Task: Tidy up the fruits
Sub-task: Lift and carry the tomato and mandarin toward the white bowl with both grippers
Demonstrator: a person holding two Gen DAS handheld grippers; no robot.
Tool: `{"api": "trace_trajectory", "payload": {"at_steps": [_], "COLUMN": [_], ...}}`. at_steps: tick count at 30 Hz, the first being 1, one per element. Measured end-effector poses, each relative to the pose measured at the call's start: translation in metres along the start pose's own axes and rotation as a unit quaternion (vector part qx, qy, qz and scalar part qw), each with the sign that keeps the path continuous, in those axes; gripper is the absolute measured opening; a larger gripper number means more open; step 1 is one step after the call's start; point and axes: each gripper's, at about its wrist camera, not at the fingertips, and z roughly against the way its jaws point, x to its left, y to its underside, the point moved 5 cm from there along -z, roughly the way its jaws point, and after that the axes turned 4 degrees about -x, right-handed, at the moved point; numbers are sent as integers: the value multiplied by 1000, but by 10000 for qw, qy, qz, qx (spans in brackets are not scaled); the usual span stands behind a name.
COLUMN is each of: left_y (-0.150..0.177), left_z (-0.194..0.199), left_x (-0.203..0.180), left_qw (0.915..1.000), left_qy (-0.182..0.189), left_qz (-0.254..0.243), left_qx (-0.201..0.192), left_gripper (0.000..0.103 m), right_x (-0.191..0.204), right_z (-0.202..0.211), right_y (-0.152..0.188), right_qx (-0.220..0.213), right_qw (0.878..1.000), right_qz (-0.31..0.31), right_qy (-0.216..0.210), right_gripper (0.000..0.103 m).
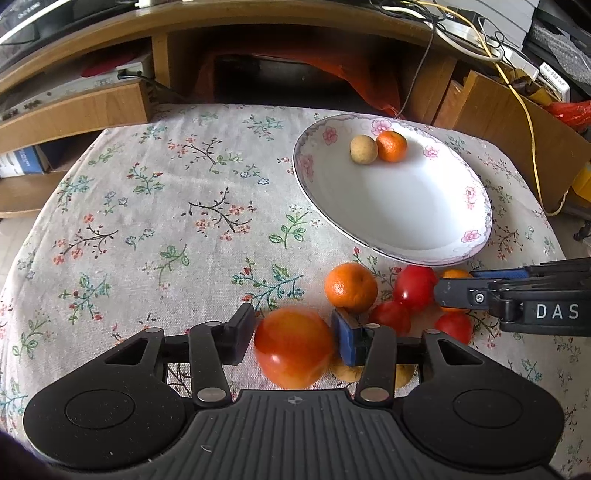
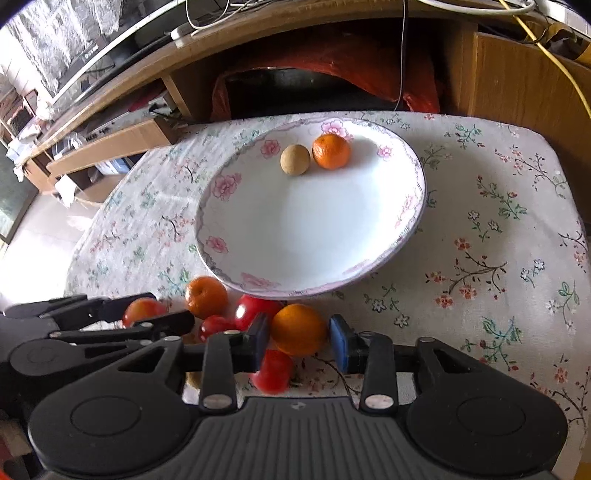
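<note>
**Two tongs among the loose fruit below the plate**

The left tongs (image 1: pixel 293 334) stand around a smooth, glossy red-orange apple (image 1: pixel 293 349); both pads look pressed to its sides, though the fruit is blurred. The right tongs (image 2: pixel 299 338) are spread around a dimpled orange (image 2: pixel 298 329): the left pad touches it, the blue right pad stands just clear.

The surface (image 1: pixel 155 206) wears a coarse, pale cloth printed with small flowers and twigs. On it, at 1 o'clock in the left wrist view, lies a shiny white oval plate (image 1: pixel 461 236) with pink blossoms on its rim, its long axis running from 10 to 4 o'clock. At the plate's far end a matt tan ball-shaped fruit (image 1: pixel 364 148) touches a small tangerine (image 1: pixel 392 146).

Just below the plate's near rim the loose fruit crowd together: a pebbly tangerine (image 1: pixel 351 286), three glossy red fruits (image 1: pixel 415 286) and something yellowish, mostly hidden under the left tongs. This cluster sits between the two tools, the red ones touching each other and pressing close to the right tongs' left pad.

Beyond the surface at 12 o'clock stands a wooden desk (image 1: pixel 258 22) with cables (image 1: pixel 480 40) on top and an orange cloth beneath.
</note>
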Motion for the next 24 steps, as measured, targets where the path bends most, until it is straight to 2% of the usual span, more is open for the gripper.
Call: {"api": "trace_trajectory", "payload": {"at_steps": [10,24], "left_y": [8,20], "left_z": [7,20], "left_x": [-1,-5], "left_qw": [10000,9998], "left_qy": [22,150], "left_qz": [-31,-60], "left_qx": [50,72], "left_gripper": [50,50], "right_x": [3,-12], "right_z": [16,49], "right_y": [10,32], "right_qx": [-58,-132], "right_qw": [9994,9996], "right_qz": [274,2], "right_qy": [178,233], "right_gripper": [36,36]}}
